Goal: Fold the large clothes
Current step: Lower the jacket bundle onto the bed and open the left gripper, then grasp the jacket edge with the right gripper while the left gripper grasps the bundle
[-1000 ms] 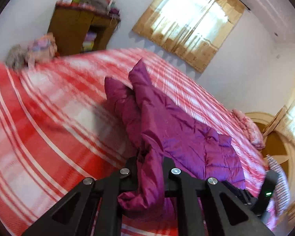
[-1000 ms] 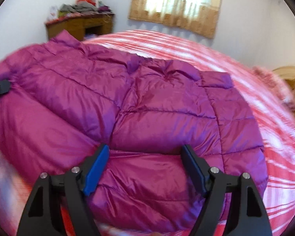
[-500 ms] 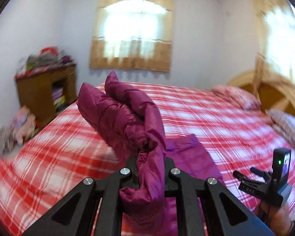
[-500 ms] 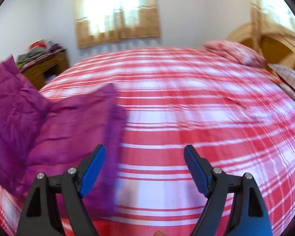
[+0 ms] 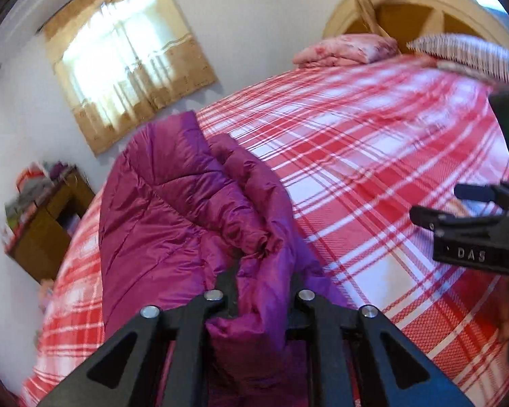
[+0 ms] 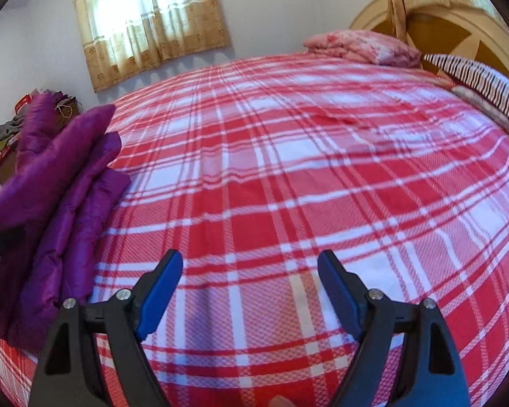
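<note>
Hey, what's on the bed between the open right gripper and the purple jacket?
Nothing: in the right wrist view, only bare red plaid bedspread lies between the right gripper and the purple jacket bunched at the left.

Bed (image 6: 288, 186) took up most of both views, covered in a red and white plaid spread; purple jacket (image 6: 61, 203) sat bunched on it near the left edge, folded over itself in thick puffy layers; up at the head end a pink folded blanket (image 6: 363, 47) lay on the spread, and just beside it a striped pillow (image 6: 485, 81) against the wooden headboard (image 6: 458, 27); the whole middle and right of the spread was flat with only a few small wrinkles.
</note>
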`<state>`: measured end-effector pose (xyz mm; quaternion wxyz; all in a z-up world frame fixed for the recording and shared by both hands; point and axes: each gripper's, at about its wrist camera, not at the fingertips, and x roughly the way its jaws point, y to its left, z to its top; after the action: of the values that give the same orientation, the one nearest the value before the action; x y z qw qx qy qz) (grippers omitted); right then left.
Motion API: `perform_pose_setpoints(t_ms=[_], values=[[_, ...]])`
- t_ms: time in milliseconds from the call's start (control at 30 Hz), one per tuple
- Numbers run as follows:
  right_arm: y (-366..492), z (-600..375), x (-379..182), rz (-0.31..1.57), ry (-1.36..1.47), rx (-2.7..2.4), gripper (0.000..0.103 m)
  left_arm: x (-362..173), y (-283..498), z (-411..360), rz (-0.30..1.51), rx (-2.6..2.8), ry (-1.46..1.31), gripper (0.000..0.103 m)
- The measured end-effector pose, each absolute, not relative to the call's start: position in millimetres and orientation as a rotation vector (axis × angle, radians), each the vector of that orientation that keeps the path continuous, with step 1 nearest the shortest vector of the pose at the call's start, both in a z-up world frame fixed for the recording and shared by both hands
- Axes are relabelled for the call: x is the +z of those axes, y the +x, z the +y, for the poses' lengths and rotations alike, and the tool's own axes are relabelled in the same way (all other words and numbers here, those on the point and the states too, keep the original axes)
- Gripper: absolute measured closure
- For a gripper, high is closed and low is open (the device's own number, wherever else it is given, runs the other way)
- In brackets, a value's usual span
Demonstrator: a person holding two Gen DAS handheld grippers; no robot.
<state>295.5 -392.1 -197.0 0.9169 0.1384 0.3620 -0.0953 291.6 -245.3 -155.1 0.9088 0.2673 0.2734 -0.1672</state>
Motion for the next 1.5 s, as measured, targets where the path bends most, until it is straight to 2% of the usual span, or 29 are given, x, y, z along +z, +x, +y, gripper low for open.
perform_pose_setpoints(t_ms=[67, 133, 167, 233, 267, 300, 433, 700, 833, 867, 1000, 1100, 1167, 1200, 1233, 1267, 1500], values=[[295, -397, -198, 0.746, 0.305, -0.192, 0.019, -150, 282, -252, 0.544, -0.332, 0.601, 0.077], [297, -400, -197, 0.749, 0.302, -0.195, 0.019, -138, 273, -255, 0.523, -0.346, 0.607, 0.059], [298, -400, -196, 0.750, 0.293, -0.199, 0.019, -126, 265, -252, 0.496, -0.366, 0.591, 0.055], [300, -401, -191, 0.752, 0.269, -0.211, 0.020, -103, 253, -243, 0.445, -0.392, 0.551, 0.035], [301, -401, -185, 0.748, 0.259, -0.212, 0.024, -91, 247, -236, 0.420, -0.398, 0.521, 0.021], [302, -400, -180, 0.745, 0.247, -0.213, 0.027, -78, 244, -225, 0.389, -0.402, 0.482, 0.016], [314, -389, -140, 0.715, 0.189, -0.204, 0.040, -55, 275, -171, 0.403, -0.252, 0.363, 0.014], [372, -287, -37, 0.661, 0.006, -0.089, 0.045, -66, 396, -29, 0.623, 0.205, 0.031, 0.014], [405, -221, -16, 0.674, -0.057, -0.066, 0.051, -75, 423, -18, 0.635, 0.248, -0.005, 0.014], [416, -205, -18, 0.685, -0.066, -0.066, 0.054, -78, 431, -18, 0.646, 0.250, -0.016, 0.014], [443, -175, -48, 0.698, -0.070, -0.078, 0.054, -91, 447, -26, 0.663, 0.206, -0.097, 0.014], [451, -180, -82, 0.723, -0.047, -0.080, 0.055, -104, 454, -41, 0.668, 0.124, -0.137, 0.014], [451, -187, -99, 0.727, -0.059, -0.101, 0.059, -111, 457, -54, 0.669, 0.085, -0.128, 0.014], [449, -196, -107, 0.720, -0.030, -0.091, 0.062, -114, 458, -62, 0.671, 0.065, -0.117, 0.014], [446, -207, -115, 0.707, 0.017, -0.057, 0.069, -117, 461, -71, 0.674, 0.048, -0.095, 0.014], [442, -217, -123, 0.698, 0.028, -0.064, 0.071, -122, 462, -84, 0.680, 0.037, -0.059, 0.014], [435, -250, -157, 0.682, 0.075, -0.095, 0.072, -143, 459, -148, 0.664, -0.003, 0.144, 0.014]])
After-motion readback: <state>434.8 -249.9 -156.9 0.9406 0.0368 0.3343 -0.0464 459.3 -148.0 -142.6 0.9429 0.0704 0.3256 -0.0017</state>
